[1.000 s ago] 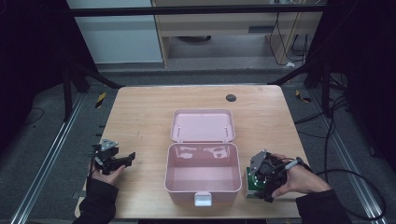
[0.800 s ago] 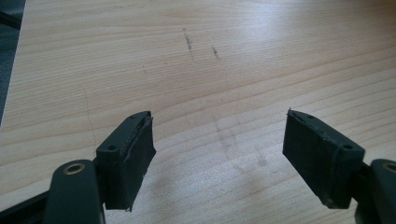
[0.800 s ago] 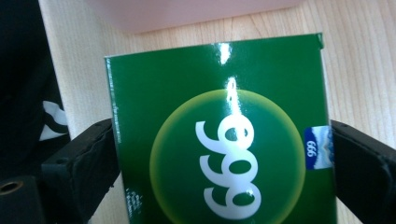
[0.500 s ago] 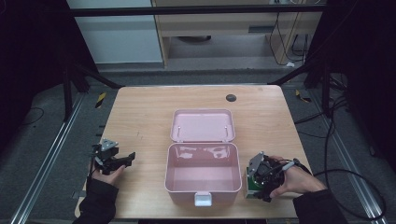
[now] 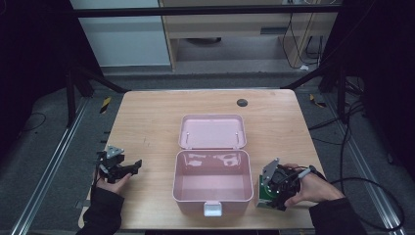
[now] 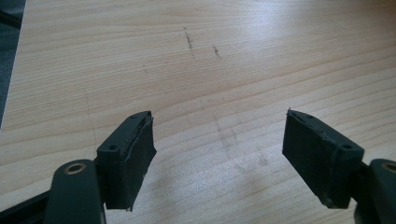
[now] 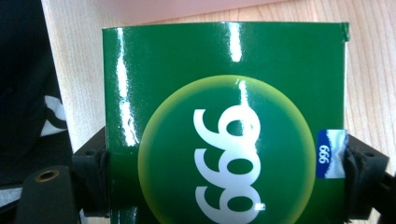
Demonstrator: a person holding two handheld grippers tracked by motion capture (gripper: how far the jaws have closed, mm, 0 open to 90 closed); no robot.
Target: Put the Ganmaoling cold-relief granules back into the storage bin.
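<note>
The table (image 6: 210,70) is light wood, matt and a little scratched. The green box (image 7: 224,116) is glossy card. The case (image 5: 212,188) is smooth pink plastic.

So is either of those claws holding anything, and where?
The right gripper has just closed on the green box, pads on its two side edges. The left gripper holds nothing.

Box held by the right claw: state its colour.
Glossy green cardboard box with white numerals on a yellow-edged circle; clearest in the right gripper view.

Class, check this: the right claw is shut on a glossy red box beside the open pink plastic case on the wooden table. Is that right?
Not quite: the glossy box is green, not red, as the right gripper view shows. The right claw is indeed shut on it, beside the open pink plastic case on the wooden table.
</note>
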